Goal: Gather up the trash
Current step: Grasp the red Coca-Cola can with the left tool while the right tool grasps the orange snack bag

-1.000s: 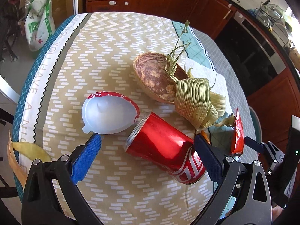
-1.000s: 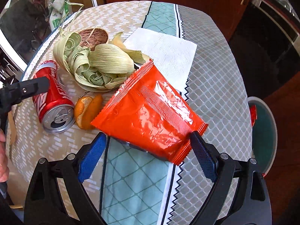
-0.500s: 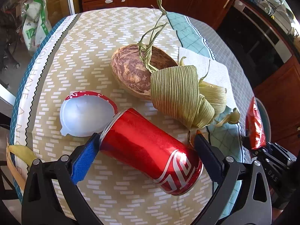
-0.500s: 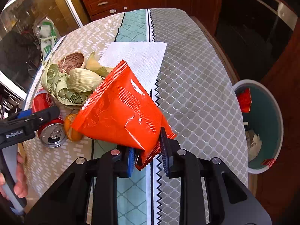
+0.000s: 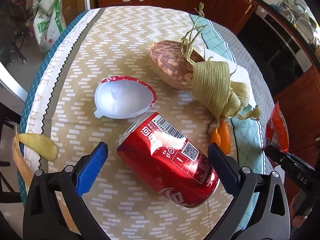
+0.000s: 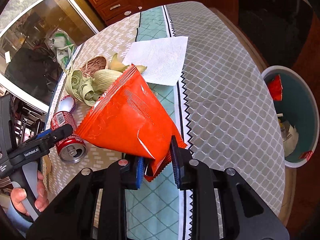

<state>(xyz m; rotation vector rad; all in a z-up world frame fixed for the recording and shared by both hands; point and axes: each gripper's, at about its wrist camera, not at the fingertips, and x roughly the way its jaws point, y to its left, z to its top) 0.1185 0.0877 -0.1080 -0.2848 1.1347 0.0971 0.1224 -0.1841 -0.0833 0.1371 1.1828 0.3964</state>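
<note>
A: What do we have nearest us?

B: Our right gripper is clamped on the bottom corner of the orange snack bag, which tilts up over the table.

A: And our left gripper?

B: Its fingers stand wide apart around the red can, which lies on its side between them, unpinched.

A: Farther off?

B: The white lid, husks, the napkin, and the bin beside the table.
</note>
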